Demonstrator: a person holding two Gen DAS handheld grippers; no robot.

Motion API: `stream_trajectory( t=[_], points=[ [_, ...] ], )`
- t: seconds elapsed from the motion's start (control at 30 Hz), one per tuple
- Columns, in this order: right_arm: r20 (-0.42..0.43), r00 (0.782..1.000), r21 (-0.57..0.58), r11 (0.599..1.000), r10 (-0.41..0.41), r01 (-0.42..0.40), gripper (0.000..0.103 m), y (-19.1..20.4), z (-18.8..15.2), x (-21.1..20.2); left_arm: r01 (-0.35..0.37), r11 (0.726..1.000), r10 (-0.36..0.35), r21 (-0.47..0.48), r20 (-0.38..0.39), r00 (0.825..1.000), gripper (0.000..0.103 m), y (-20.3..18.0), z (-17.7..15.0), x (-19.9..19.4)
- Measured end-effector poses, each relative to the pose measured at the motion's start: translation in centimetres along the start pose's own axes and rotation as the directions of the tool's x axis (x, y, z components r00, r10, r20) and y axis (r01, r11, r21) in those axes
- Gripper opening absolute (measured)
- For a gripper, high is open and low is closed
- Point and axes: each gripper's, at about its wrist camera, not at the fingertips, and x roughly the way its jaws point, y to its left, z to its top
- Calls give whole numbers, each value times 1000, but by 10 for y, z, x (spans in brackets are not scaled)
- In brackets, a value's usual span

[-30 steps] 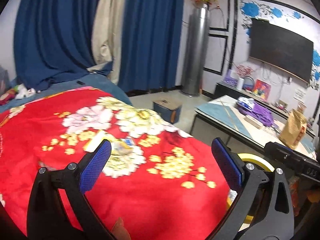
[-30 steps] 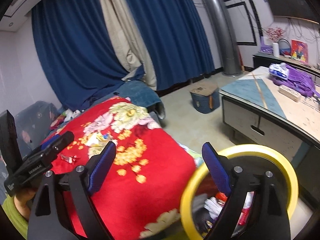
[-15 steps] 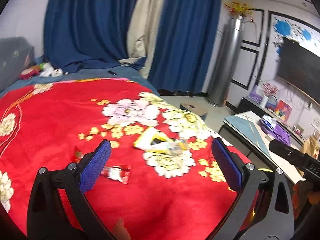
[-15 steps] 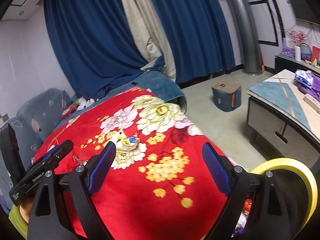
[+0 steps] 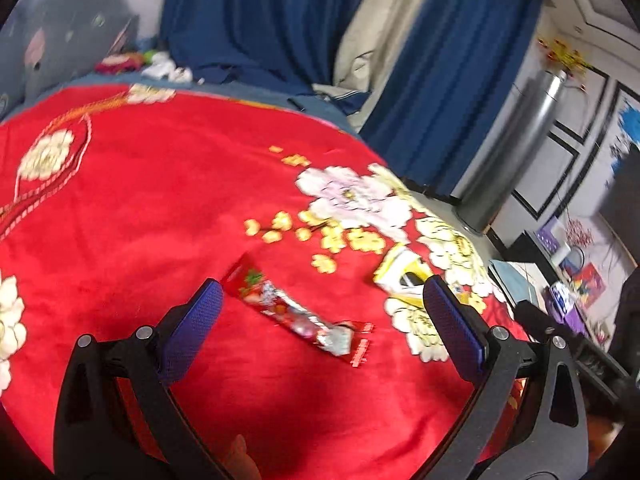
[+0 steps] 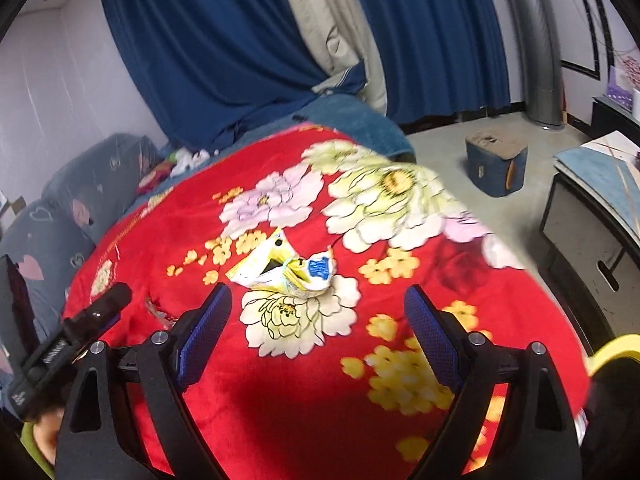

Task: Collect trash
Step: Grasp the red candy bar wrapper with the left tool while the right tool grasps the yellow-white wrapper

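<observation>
A red candy wrapper [image 5: 298, 312] lies flat on the red flowered blanket [image 5: 140, 208], between and just beyond the fingers of my left gripper [image 5: 320, 320], which is open and empty. A crumpled yellow and white snack bag [image 6: 284, 268] lies on the blanket [image 6: 320, 400] just ahead of my right gripper [image 6: 320, 328], also open and empty. The bag also shows in the left wrist view [image 5: 404, 274], by the right finger. The red wrapper is only partly seen in the right wrist view [image 6: 158, 308].
A yellow-rimmed trash bin [image 6: 612, 354] stands at the bed's right edge. A low table [image 6: 600, 184] and a small blue box [image 6: 496, 168] are on the floor to the right. Blue curtains [image 6: 224, 40] hang behind the bed.
Both grippers have swung left and down over the bed. The red wrapper now lies between the left fingers, and the snack bag is closer to the right gripper. The bin has slid to the edge.
</observation>
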Motion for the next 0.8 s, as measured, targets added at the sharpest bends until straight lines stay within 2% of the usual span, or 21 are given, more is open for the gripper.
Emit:
stream_trajectory(
  t=[0.17, 0.37, 0.43, 0.47, 0.53, 0.57, 0.63, 0.7, 0.8],
  points=[
    [-48, 999, -17, 1000, 3, -4, 85, 8, 4, 31, 4, 997, -8, -74, -53, 999, 92, 18, -2, 13],
    [-100, 995, 43, 999, 19, -15, 85, -1, 10, 61, 4, 991, -20, -134, -119, 993, 92, 28, -6, 33],
    [-123, 991, 89, 995, 47, -36, 81, -5, 11, 72, -4, 990, -14, -140, -128, 992, 86, 28, -7, 37],
    [-134, 989, 111, 993, 64, -50, 79, -7, 11, 77, -11, 990, -8, -141, -130, 991, 83, 28, -7, 39],
    [-149, 986, 139, 989, 78, -57, 68, -8, 10, 84, -11, 990, -8, -141, -134, 991, 74, 27, -7, 41],
    [-153, 985, 146, 988, 79, -56, 64, -7, 8, 86, -13, 990, -7, -142, -139, 990, 66, 28, -7, 43],
    [-157, 984, 169, 984, 79, -51, 43, -9, 6, 89, -16, 988, -7, -150, -147, 989, 51, 30, -8, 46],
    [-145, 984, 204, 976, 104, -73, 37, -13, 4, 87, -15, 986, -12, -168, -154, 988, 23, 35, -9, 47],
    [-123, 987, 220, 973, 101, -72, 33, -15, 1, 78, -2, 982, -28, -186, -159, 987, 14, 39, -10, 47]
  ],
)
